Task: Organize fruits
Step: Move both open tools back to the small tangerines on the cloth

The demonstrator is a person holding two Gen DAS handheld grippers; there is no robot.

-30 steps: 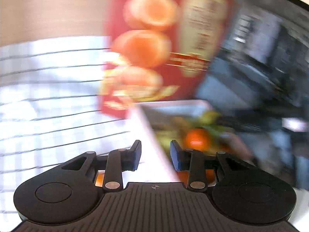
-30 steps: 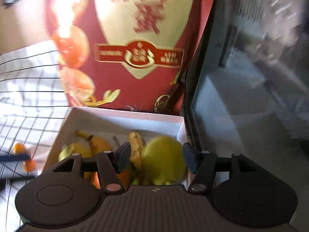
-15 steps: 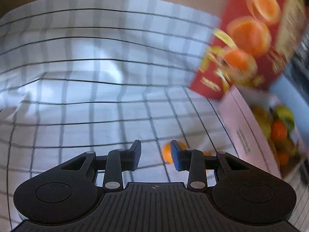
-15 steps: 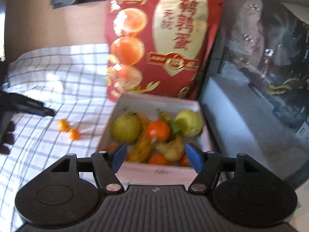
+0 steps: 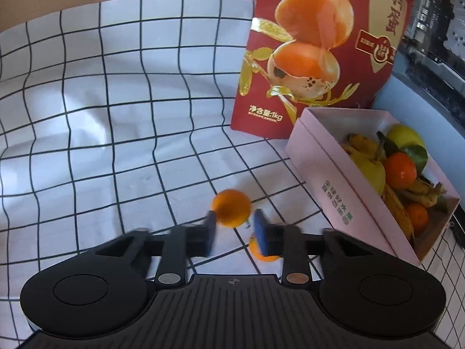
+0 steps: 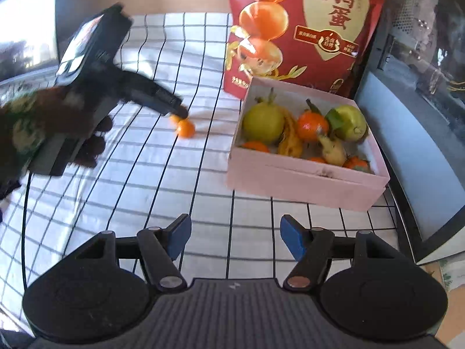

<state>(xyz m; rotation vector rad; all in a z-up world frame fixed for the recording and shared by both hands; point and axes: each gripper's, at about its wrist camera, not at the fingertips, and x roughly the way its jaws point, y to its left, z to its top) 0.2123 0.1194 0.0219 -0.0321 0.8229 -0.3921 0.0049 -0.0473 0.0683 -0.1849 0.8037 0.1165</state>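
Observation:
Two small oranges lie on the checked cloth left of a pink box. In the left wrist view, one small orange (image 5: pixel 231 208) sits just ahead of and between the tips of my left gripper (image 5: pixel 234 228), which is open and not touching it; the second small orange (image 5: pixel 263 254) lies partly hidden under the right finger. The pink box (image 5: pixel 340 186) holds pears, tangerines and bananas. In the right wrist view, my left gripper (image 6: pixel 178 110) hovers at the two oranges (image 6: pixel 185 128). My right gripper (image 6: pixel 235 240) is open and empty, well short of the pink box (image 6: pixel 305 177).
A tall red snack bag (image 6: pixel 302 29) stands behind the box. A dark appliance with a glass front (image 6: pixel 421 101) borders the right side. The white checked cloth (image 5: pixel 101 116) covers the table; a dark monitor (image 6: pixel 26 23) sits at the far left.
My left gripper swung away from the box to the cloth, closed in on the two small oranges and opened wider. My right gripper pulled back from the box, which now sits farther off.

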